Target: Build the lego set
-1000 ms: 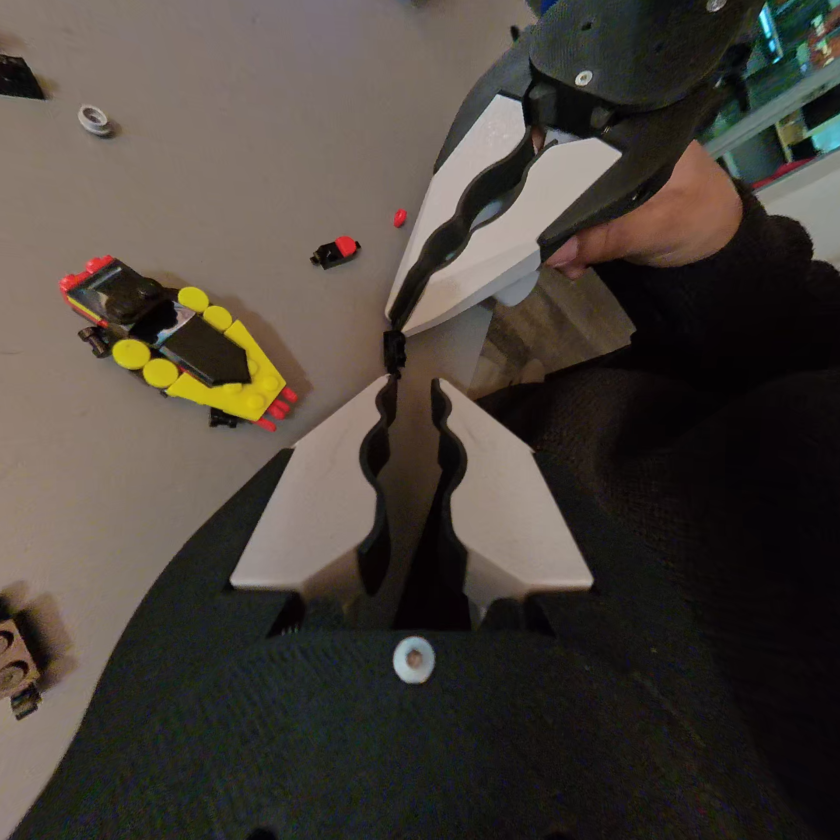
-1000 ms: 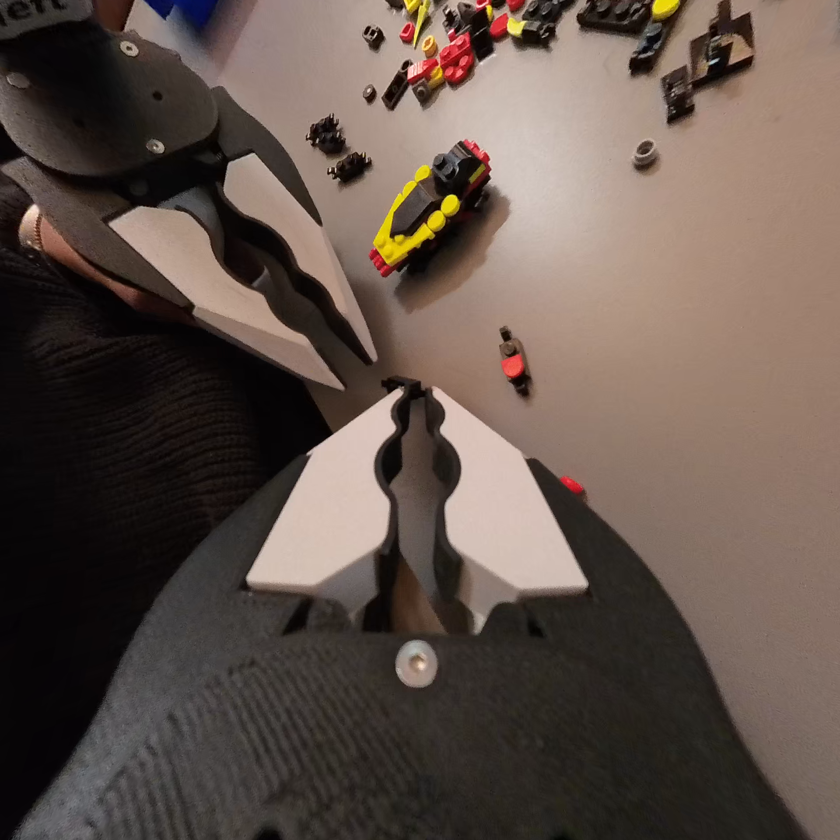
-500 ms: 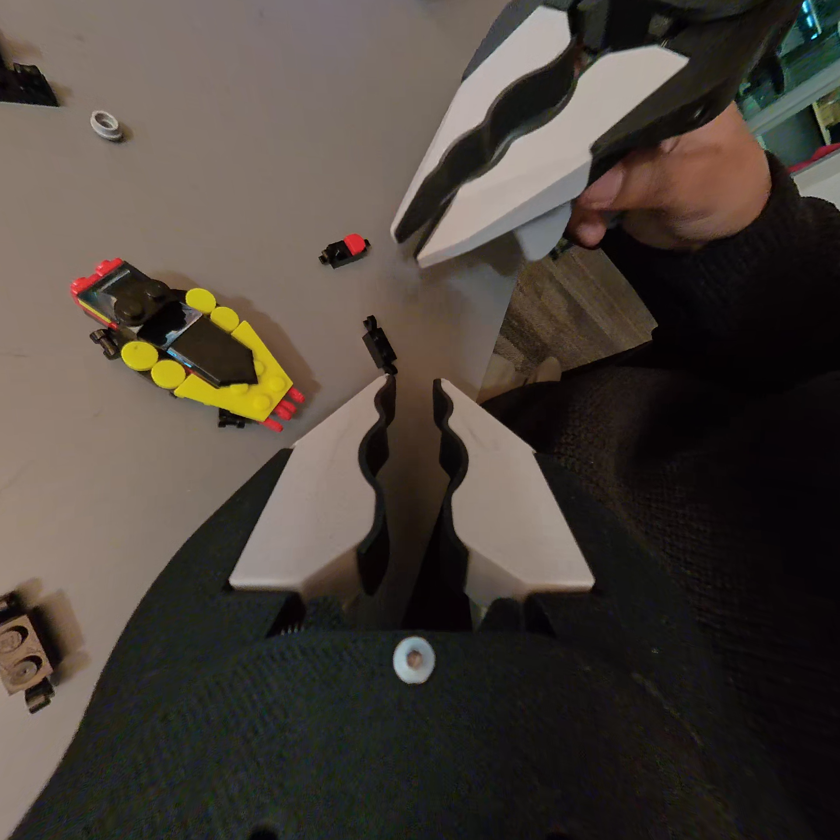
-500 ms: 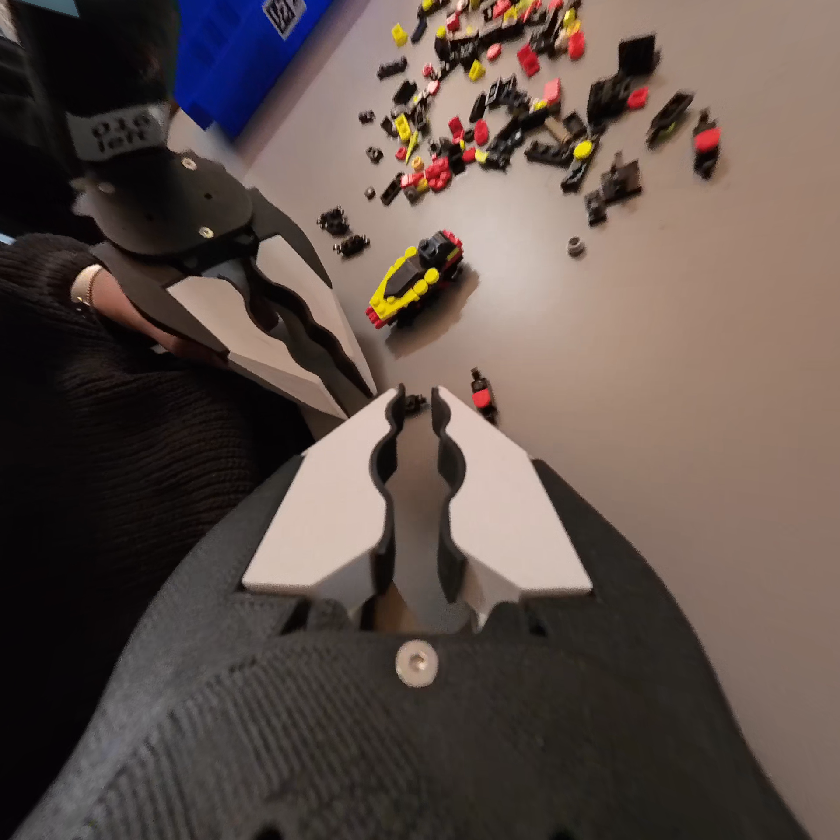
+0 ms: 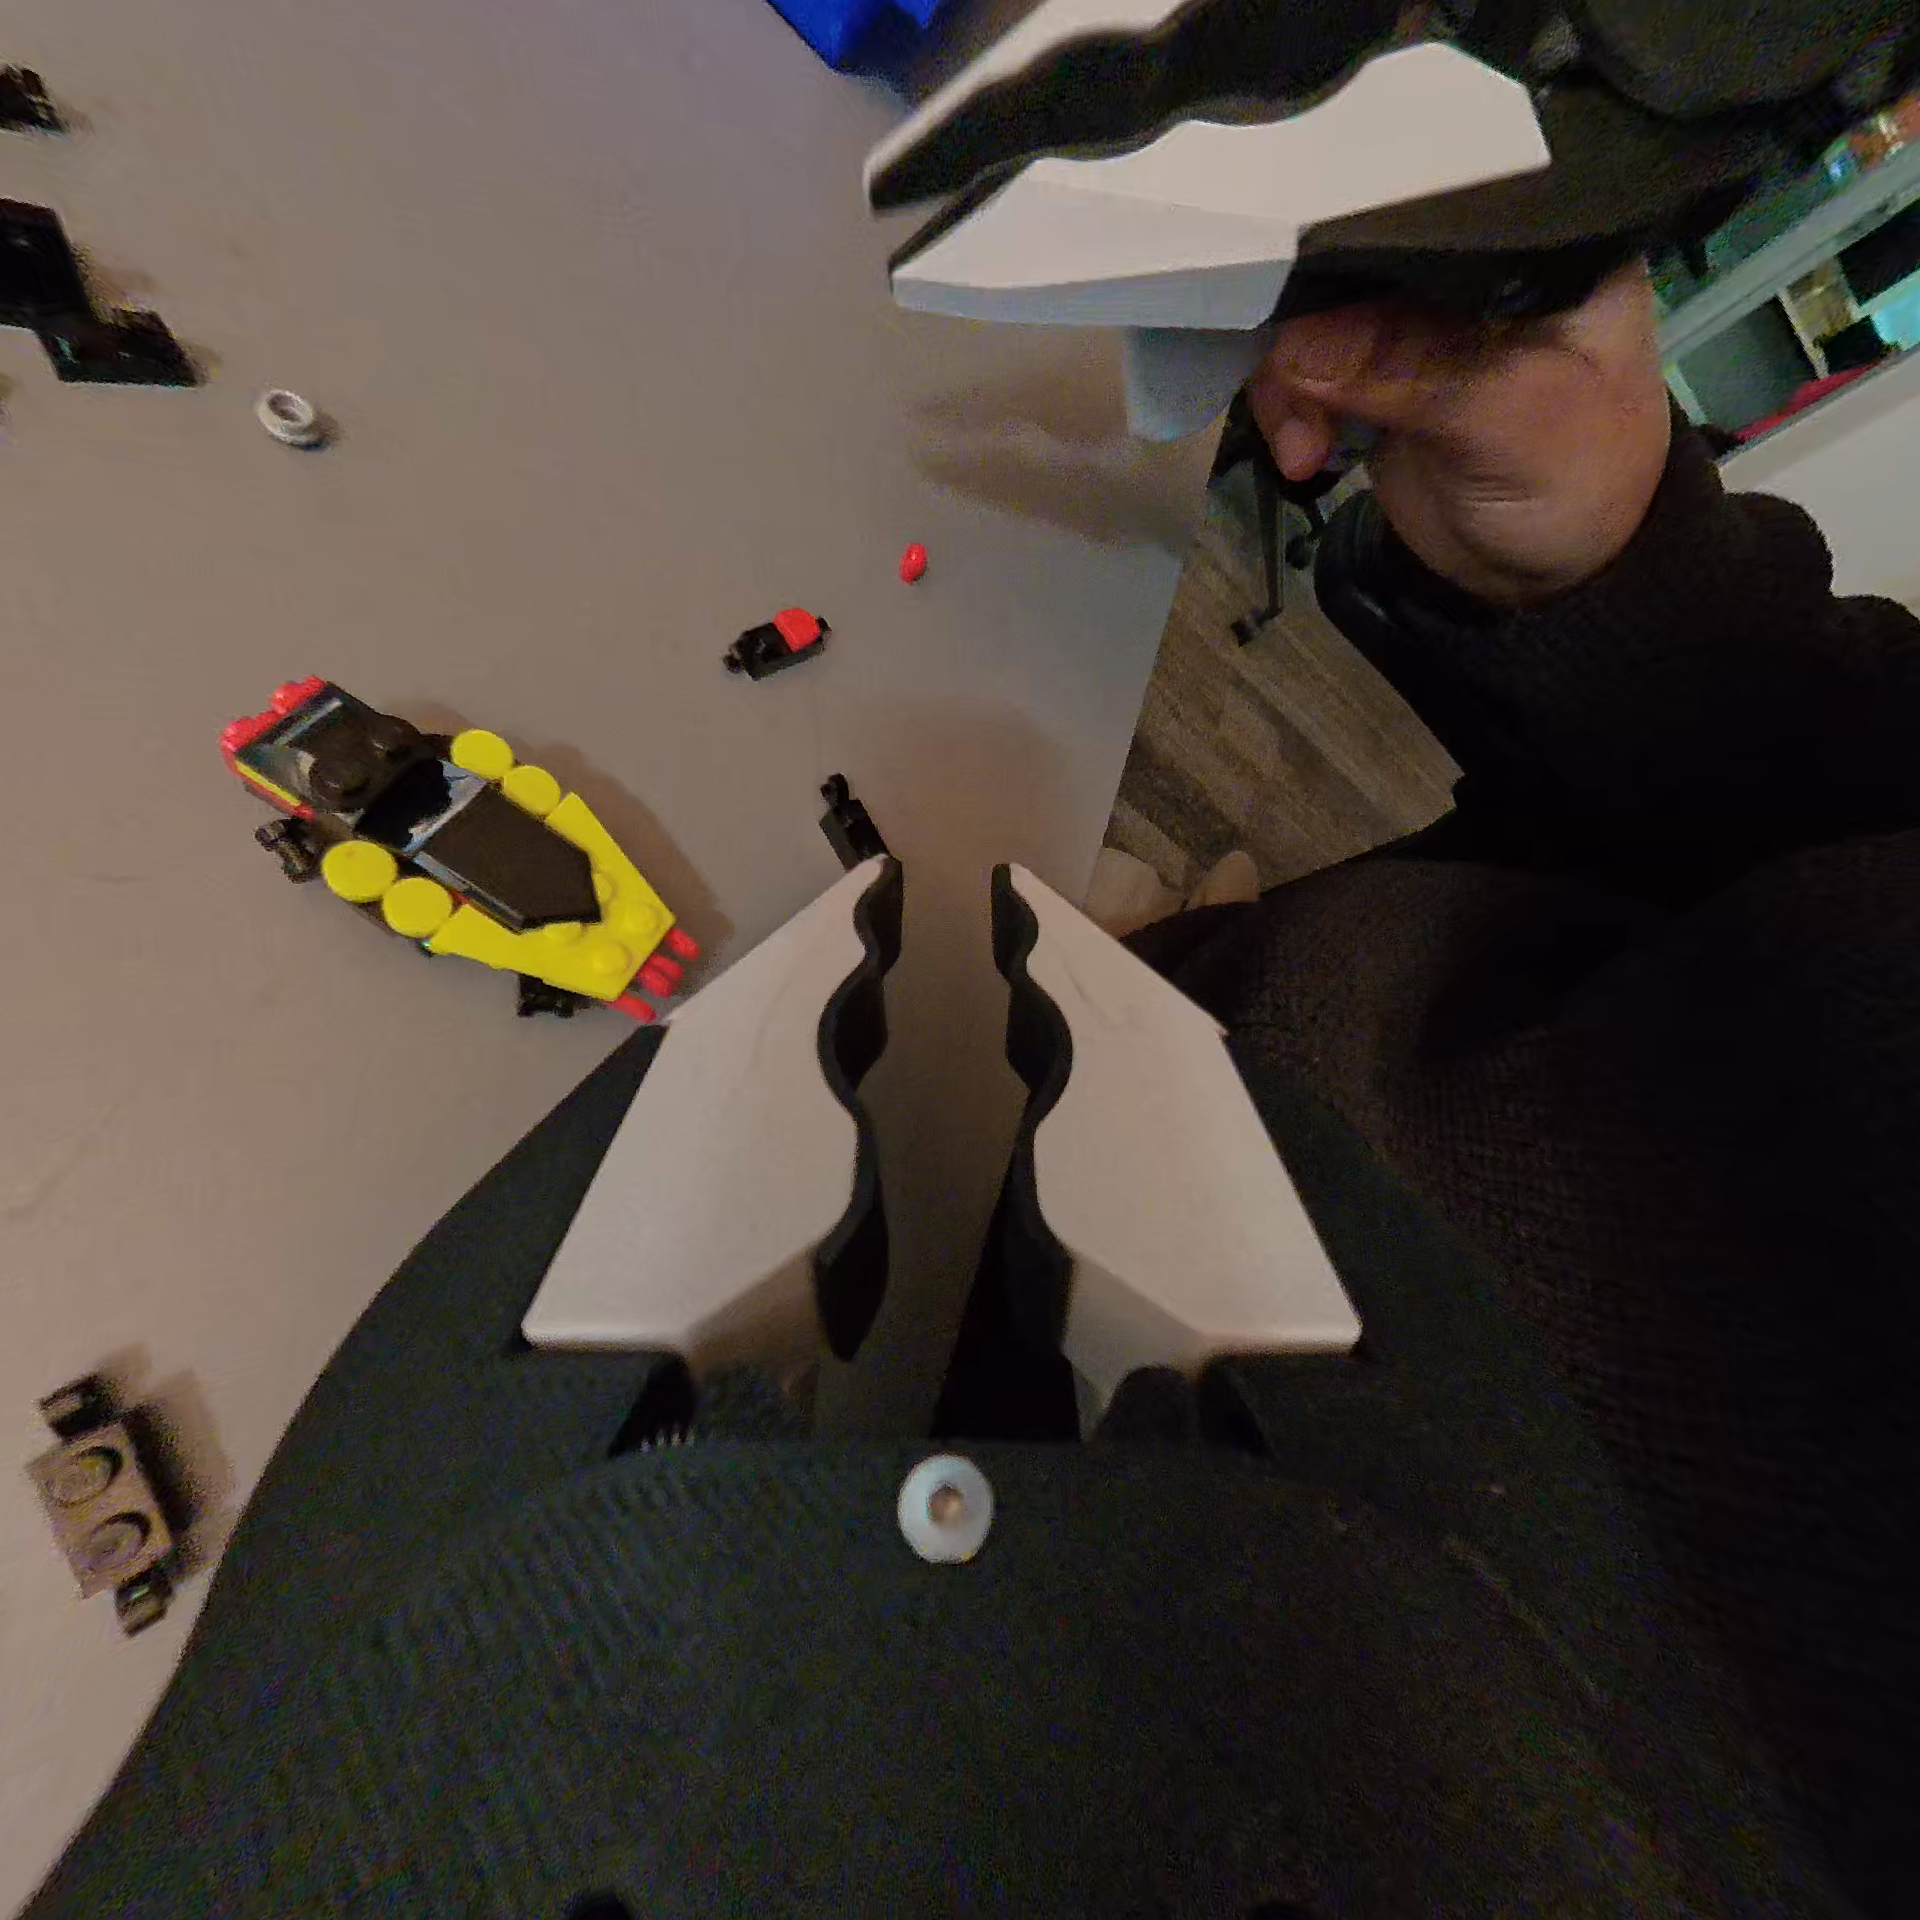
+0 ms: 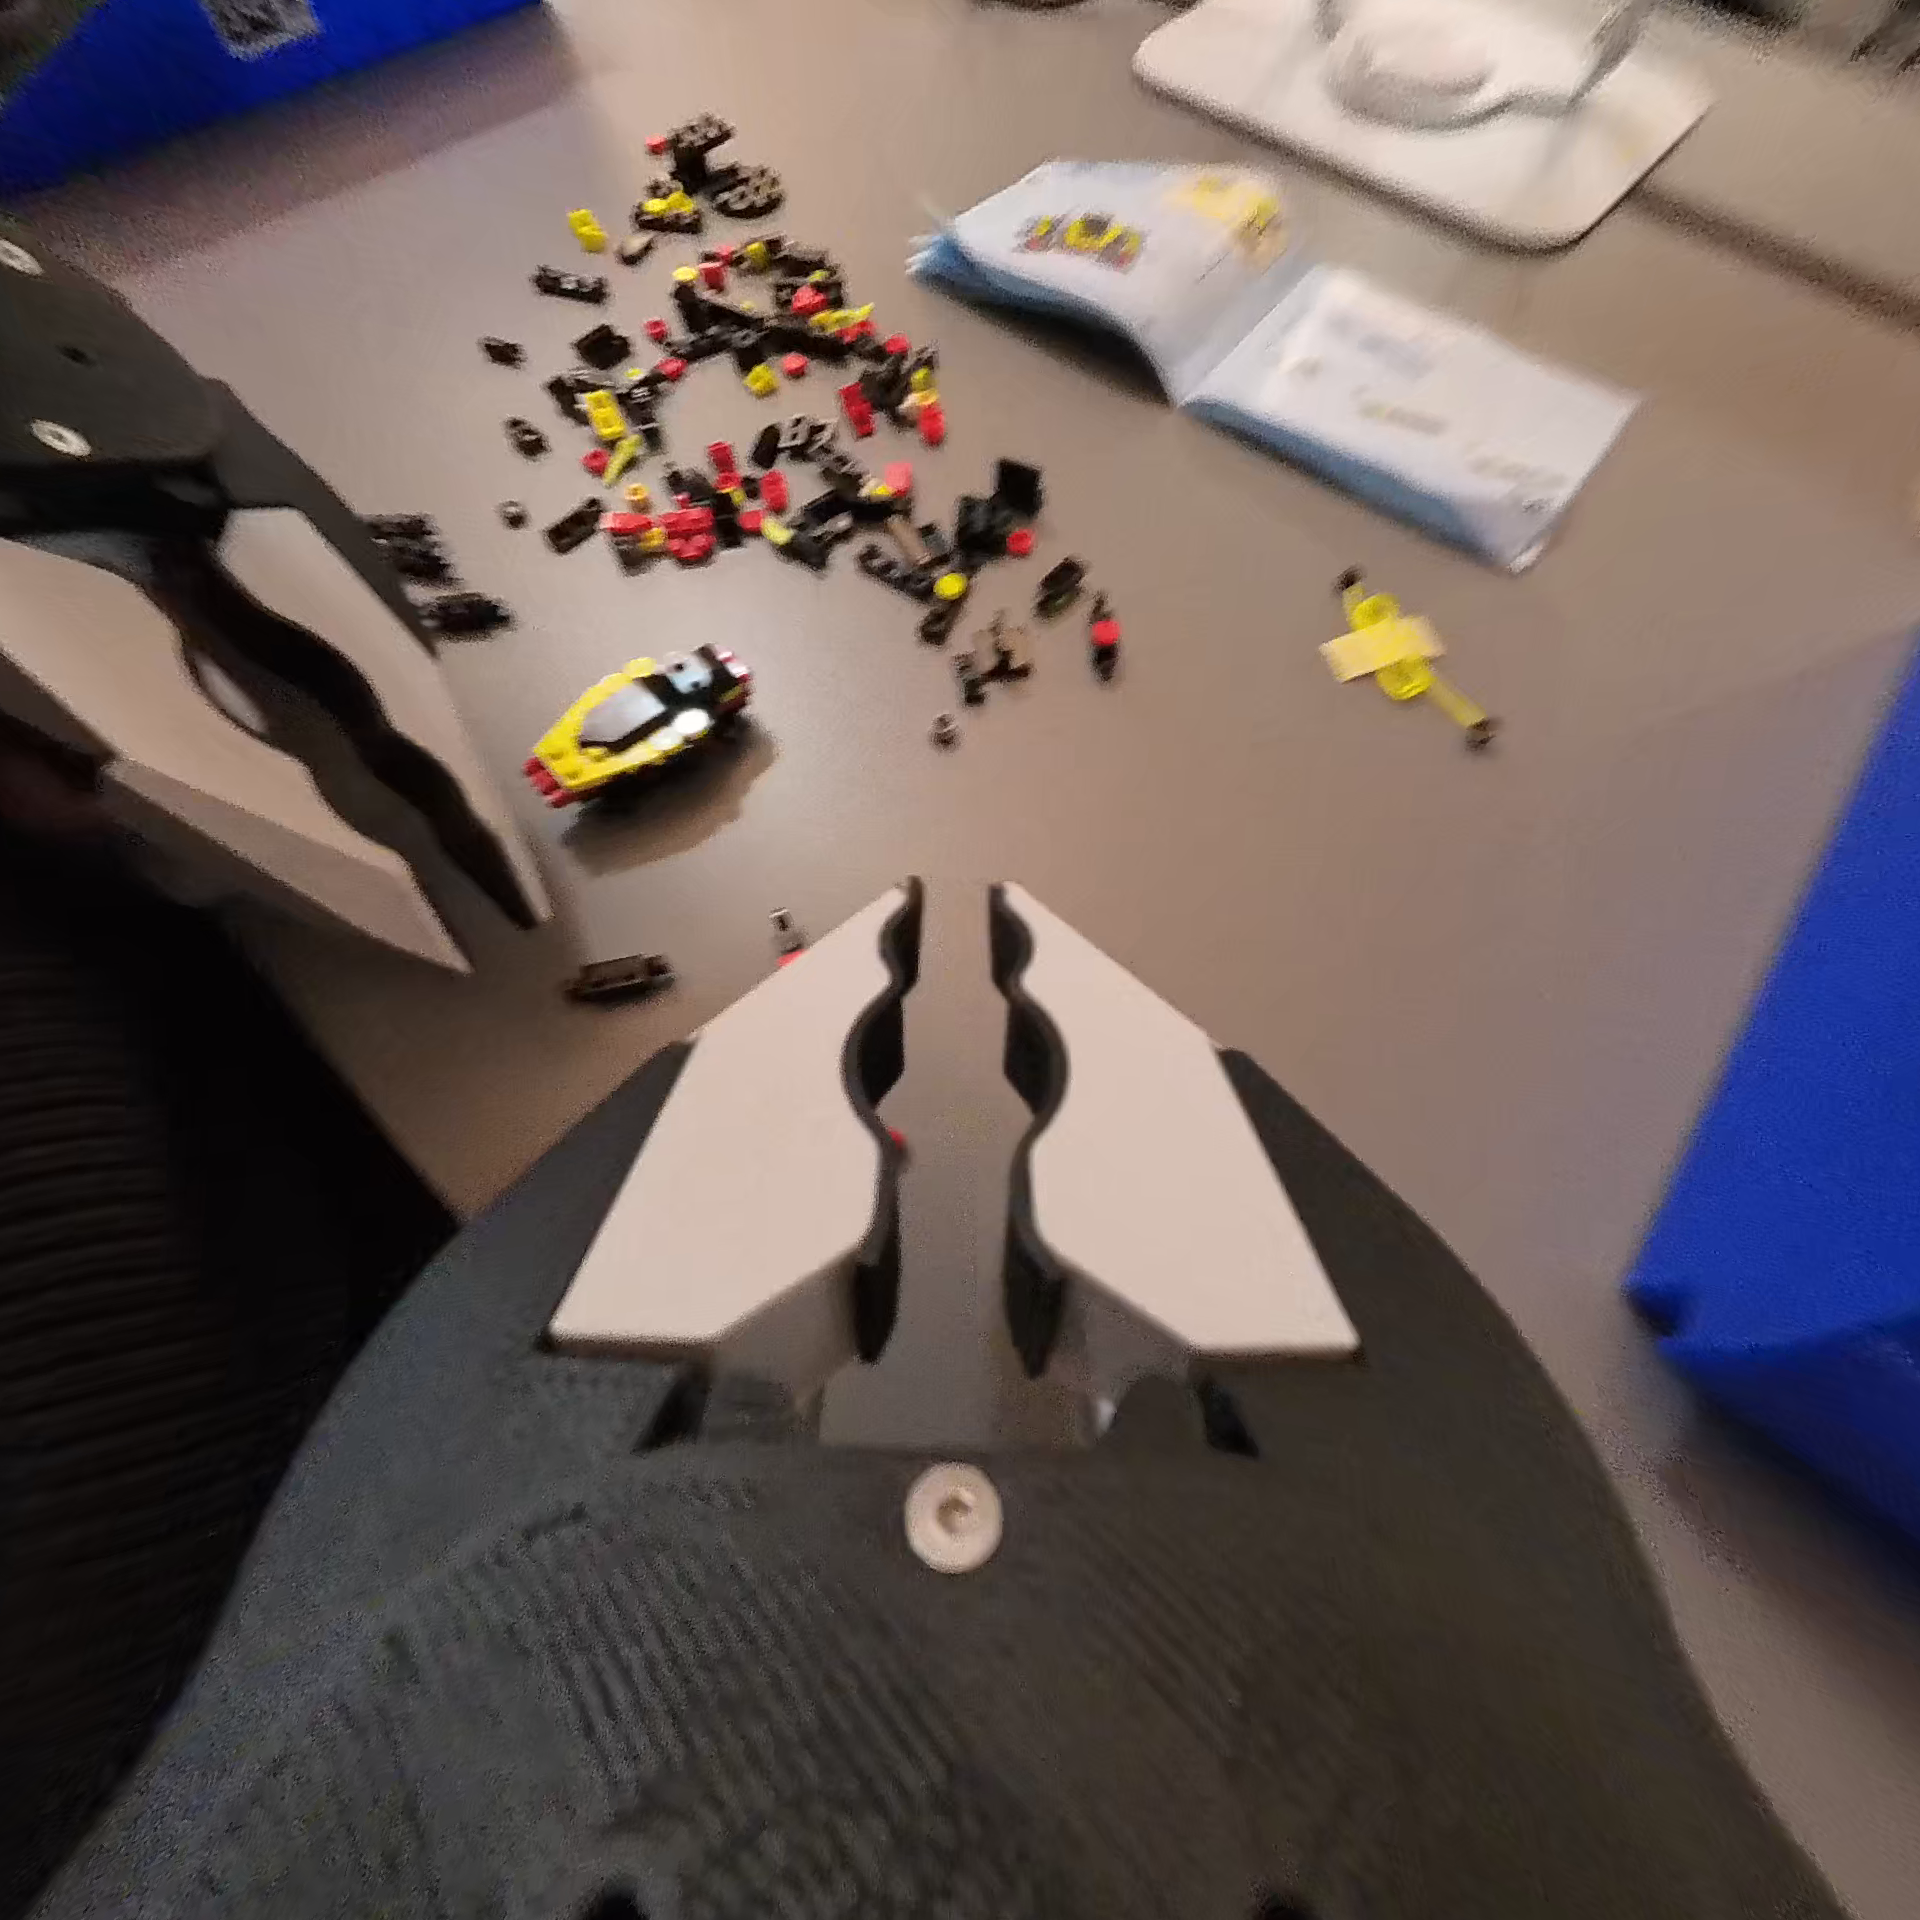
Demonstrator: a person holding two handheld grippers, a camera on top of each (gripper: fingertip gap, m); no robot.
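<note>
The left gripper (image 5: 945, 878) is partly open and holds nothing; a small black brick piece (image 5: 847, 821) lies just beside its left fingertip, near the counter (image 5: 520, 312) edge. The right gripper (image 6: 954, 899) is also partly open and bare. The yellow toy car (image 5: 457, 847) lies flat, its long axis diagonal, its red end toward the counter middle. Loose bricks (image 6: 769, 405) and an open booklet (image 6: 1299, 353) lie farther away.

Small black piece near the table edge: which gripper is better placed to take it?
Probably the left gripper: jaws open and empty, with the small black piece right by its fingertip. The right gripper, also open, is raised and farther away.
</note>
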